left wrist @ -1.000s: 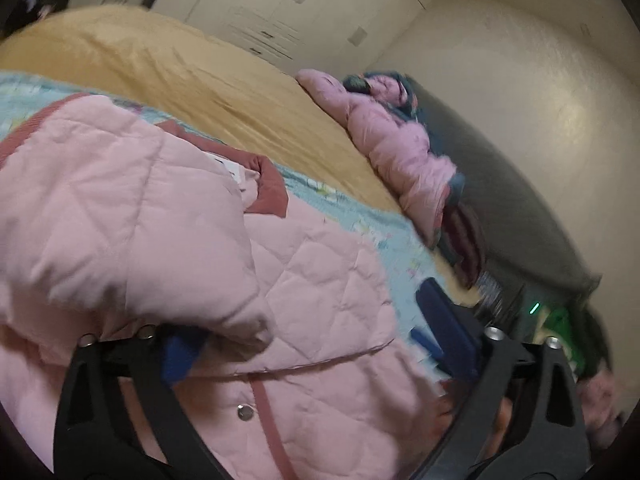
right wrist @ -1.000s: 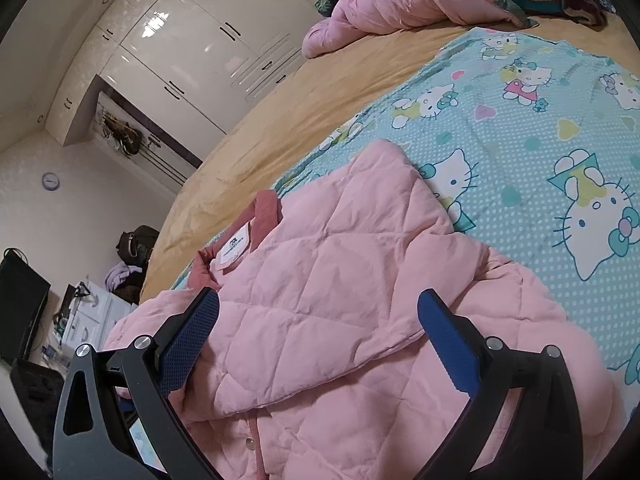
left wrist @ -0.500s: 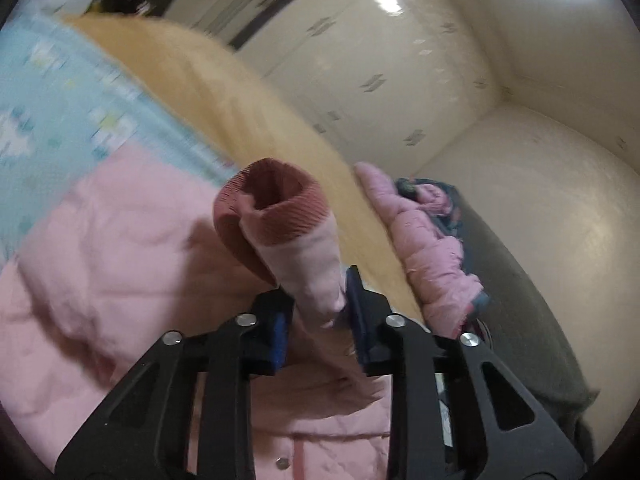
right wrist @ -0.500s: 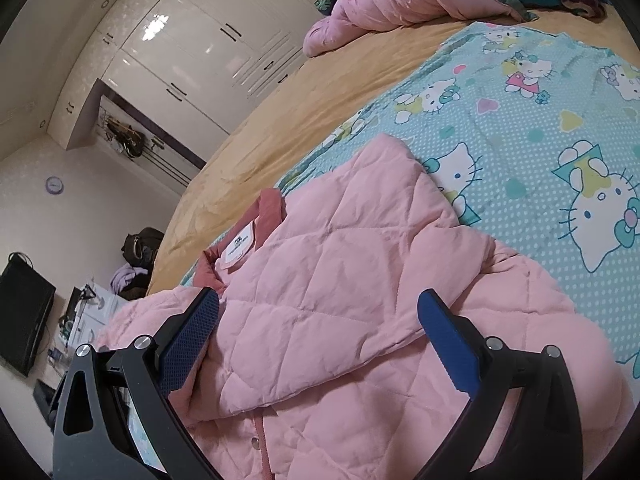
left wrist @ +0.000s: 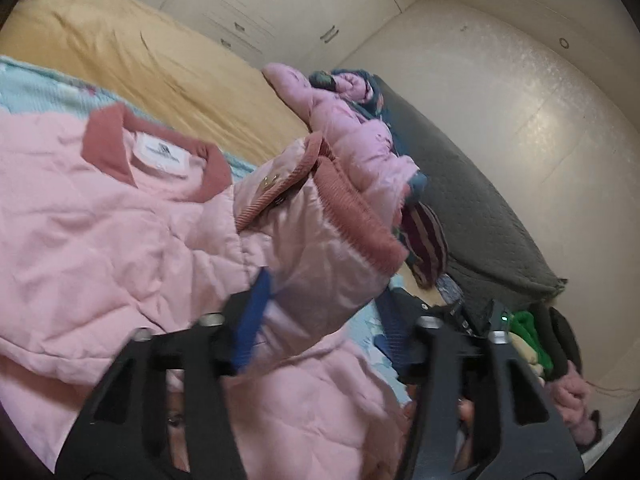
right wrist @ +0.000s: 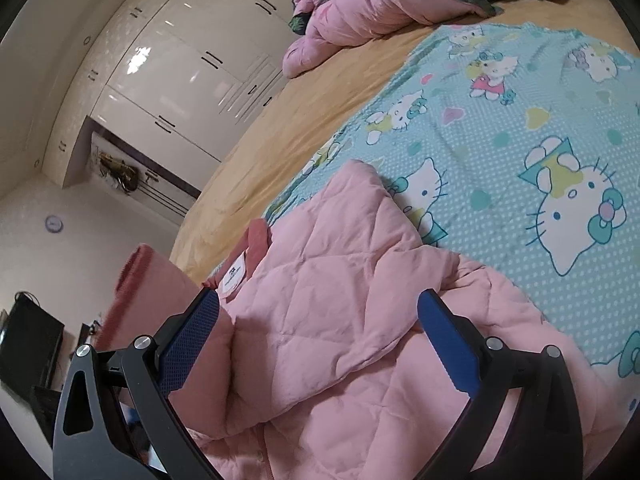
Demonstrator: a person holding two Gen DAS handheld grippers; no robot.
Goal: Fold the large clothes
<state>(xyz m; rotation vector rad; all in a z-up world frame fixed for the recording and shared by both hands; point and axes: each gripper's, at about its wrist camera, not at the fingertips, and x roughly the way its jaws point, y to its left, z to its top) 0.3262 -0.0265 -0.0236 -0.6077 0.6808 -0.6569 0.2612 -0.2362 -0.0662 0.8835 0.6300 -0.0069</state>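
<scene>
Left wrist: fingers (left wrist: 256, 316) opening around sleeve (left wrist: 320, 248).

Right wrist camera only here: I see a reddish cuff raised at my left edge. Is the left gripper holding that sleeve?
Observer: The sleeve sits inside the left gripper, whose jaws are opening.
Operator: Where does the cuff point?
Observer: Away from that camera, toward the other pink jacket farther up the bed.
Operator: Anything past the bed there?
Observer: A dark grey quilted cover along the wall, with something green near it.
</scene>
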